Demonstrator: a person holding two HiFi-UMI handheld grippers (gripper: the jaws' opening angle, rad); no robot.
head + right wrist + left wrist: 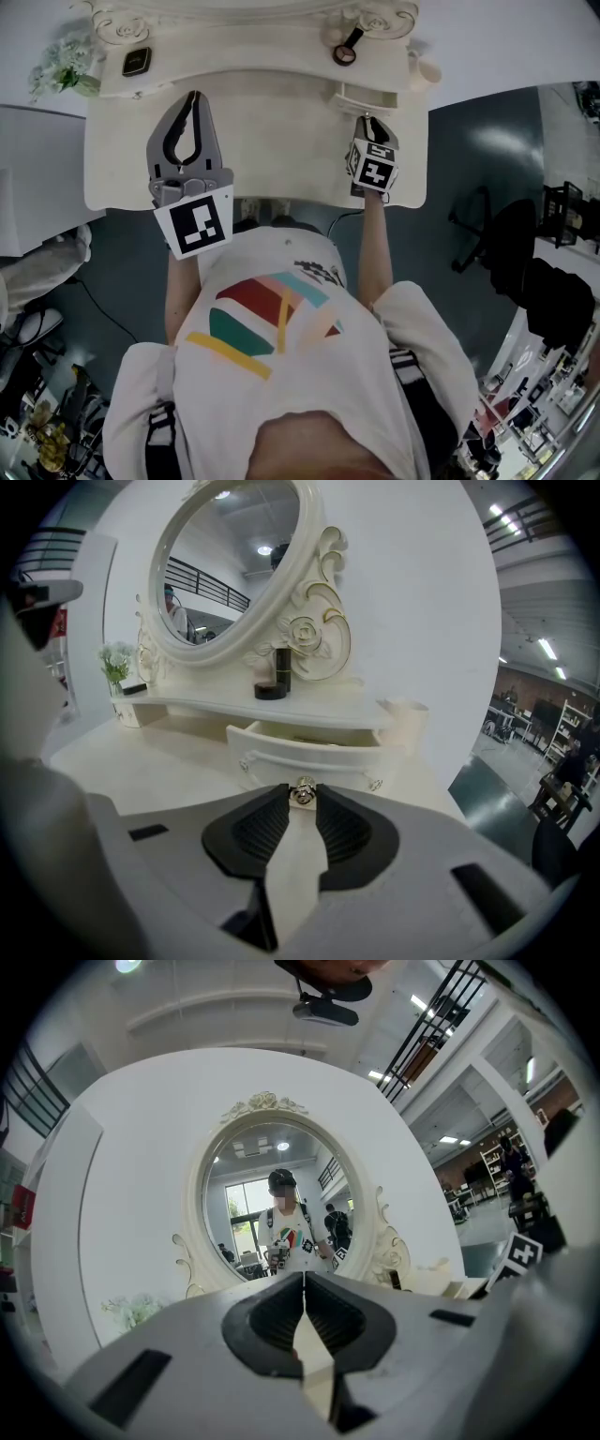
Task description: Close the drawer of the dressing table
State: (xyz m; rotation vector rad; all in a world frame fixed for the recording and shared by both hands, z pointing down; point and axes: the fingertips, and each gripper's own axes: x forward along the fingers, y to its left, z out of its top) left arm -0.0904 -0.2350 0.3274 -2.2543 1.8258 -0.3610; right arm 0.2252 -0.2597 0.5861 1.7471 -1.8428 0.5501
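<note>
**Right claw pinches the drawer knob; left claw shut on nothing**

Head view: the left claw (193, 97) lies above the bare top of the cream-white, carved dressing bench (272, 155), its two tips pressed together. The right claw (368, 121) reaches toward the shallow cream drawer (367, 97), which stands pulled out from under the raised back shelf at the bench's right side. The marker cube covers most of the right claw, so its tips and the drawer's front are hard to make out here. A small dark rectangular object (137, 62) and a sprig of white flowers (60, 66) sit at the shelf's left end; both are too small to tell further.

Left gripper view: the left claw (304, 1283) is closed, pad against pad, with nothing between. Beyond it stands the oval, cream-framed mirror (253, 1162), which reflects a person in a white shirt. The claw's grey body hides the bench top.

Right gripper view: the right claw (302, 799) is nearly closed, and its tips clamp the small shiny metal knob (302, 789) at the middle of the drawer (309, 752) front. The drawer juts out from beneath the shelf; its inside is mostly cut off by its own front. A dark cylinder (282, 670) stands on the shelf above, by the mirror's (234, 555) carved foot.
</note>
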